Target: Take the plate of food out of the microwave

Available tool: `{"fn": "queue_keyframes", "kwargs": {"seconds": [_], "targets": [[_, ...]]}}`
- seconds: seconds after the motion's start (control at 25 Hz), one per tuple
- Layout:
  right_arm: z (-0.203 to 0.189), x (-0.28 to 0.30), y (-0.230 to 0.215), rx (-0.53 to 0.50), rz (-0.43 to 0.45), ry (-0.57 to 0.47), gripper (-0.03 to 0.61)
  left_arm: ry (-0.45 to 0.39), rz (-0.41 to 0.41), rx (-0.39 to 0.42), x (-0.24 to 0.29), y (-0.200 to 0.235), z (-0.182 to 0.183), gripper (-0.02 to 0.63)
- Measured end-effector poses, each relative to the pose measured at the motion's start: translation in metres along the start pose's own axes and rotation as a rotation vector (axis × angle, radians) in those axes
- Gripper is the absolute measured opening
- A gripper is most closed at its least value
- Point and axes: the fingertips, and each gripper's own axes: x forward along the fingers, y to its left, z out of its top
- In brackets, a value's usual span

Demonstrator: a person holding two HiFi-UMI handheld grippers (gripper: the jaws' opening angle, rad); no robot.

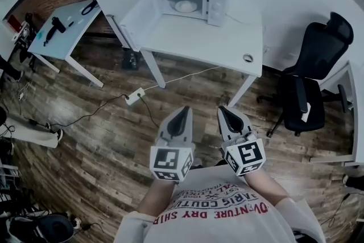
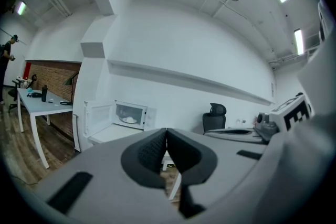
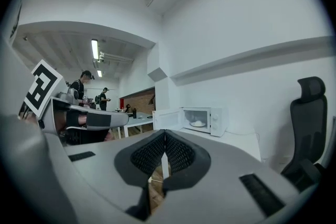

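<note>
The plate of food point(image 1: 185, 6) is sitting inside the open microwave point(image 1: 216, 7); well short of it, the left gripper point(image 1: 183, 114) and right gripper point(image 1: 226, 113) are hovering closed, empty.

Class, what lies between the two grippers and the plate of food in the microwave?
In the head view: wooden floor with a power strip and cables, then the bare front of the white table before the plate of food.
</note>
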Motion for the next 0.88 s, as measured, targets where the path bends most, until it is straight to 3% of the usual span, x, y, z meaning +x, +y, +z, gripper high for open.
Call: {"fn": "queue_keyframes", "kwargs": {"seconds": [0.44, 0.88], "targets": [[-0.016, 0.097, -0.031, 0.016, 0.057, 0.045, 0.012, 0.056, 0.073, -0.040, 0.065, 0.063, -0.016, 0.006], [0.011, 0.235, -0.128, -0.015, 0.196, 0.033, 0.012, 0.060, 0.208, -0.036, 0.223, 0.123, 0.014, 0.006]]}}
